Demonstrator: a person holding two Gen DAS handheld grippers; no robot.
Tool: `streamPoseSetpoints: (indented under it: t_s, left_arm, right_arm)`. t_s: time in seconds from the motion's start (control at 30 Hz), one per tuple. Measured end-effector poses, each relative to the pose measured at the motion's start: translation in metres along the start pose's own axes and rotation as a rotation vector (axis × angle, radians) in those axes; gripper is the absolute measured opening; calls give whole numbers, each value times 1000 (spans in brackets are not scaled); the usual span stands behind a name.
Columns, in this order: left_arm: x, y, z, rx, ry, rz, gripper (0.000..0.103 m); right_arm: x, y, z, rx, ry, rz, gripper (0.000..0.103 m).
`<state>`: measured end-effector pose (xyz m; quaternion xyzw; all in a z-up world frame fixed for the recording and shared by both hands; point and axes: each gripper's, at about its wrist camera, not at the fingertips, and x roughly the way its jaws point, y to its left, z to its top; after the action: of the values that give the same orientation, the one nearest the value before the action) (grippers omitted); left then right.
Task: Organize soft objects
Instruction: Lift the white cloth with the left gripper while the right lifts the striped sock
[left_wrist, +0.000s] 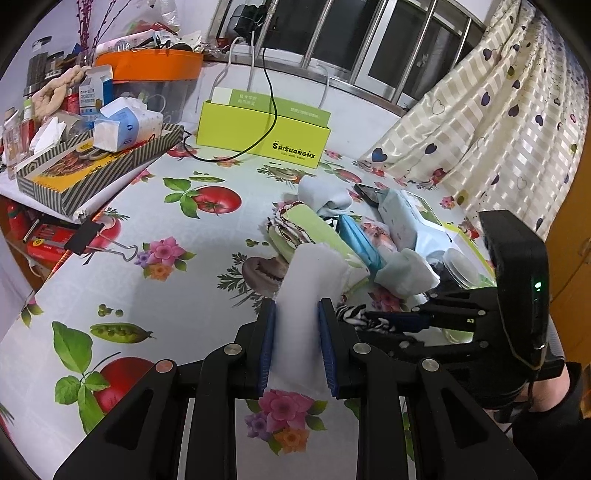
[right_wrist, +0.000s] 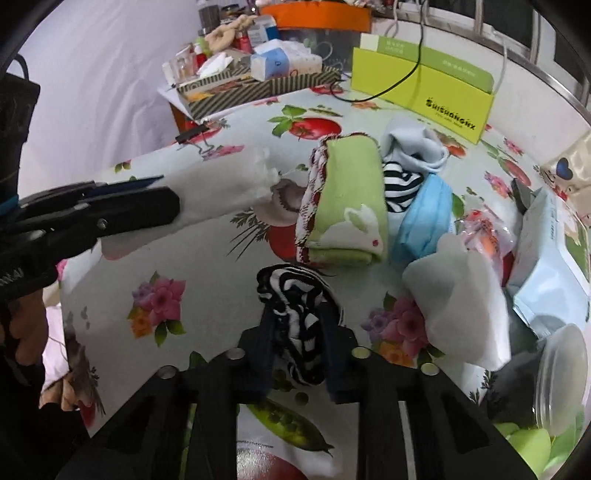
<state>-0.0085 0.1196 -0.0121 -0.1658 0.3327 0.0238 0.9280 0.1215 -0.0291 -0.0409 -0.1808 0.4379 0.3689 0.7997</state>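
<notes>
Left gripper (left_wrist: 297, 314) is clamped on a white cloth (left_wrist: 303, 280) sticking out ahead of it — right gripper (right_wrist: 297, 321) pinches the striped sock (right_wrist: 299, 295) between its pads.

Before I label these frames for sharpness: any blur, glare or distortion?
Left wrist: sharp, curtain bowed by fisheye, dark corners. Right wrist: softer, striped sock in the right gripper slightly blurred; glare on the tablecloth.

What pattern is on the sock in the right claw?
Black and white stripes on the sock, clearest in the right wrist view.
</notes>
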Motion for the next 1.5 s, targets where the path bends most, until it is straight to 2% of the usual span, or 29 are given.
streamPoseSetpoints:
  t_s: [0.4,0.8,1.17,1.5]
  left_arm:
    - [-9,-21,7,23,-29,-12,24]
    - [-17,-57,23,76,-62,-45,24]
    - [-14,-91,32,130,-65,-85,24]
    - [-8,-112,35,162,-57,-111,24]
  right_arm:
    - [-67,-3,-4,61,-187,-29,18]
    - [-117,-13,-16,110,-303,-62,18]
    - [-144,-29,-29,160,-367,-85,18]
    - [-159,-44,-43,194,-389,-114,18]
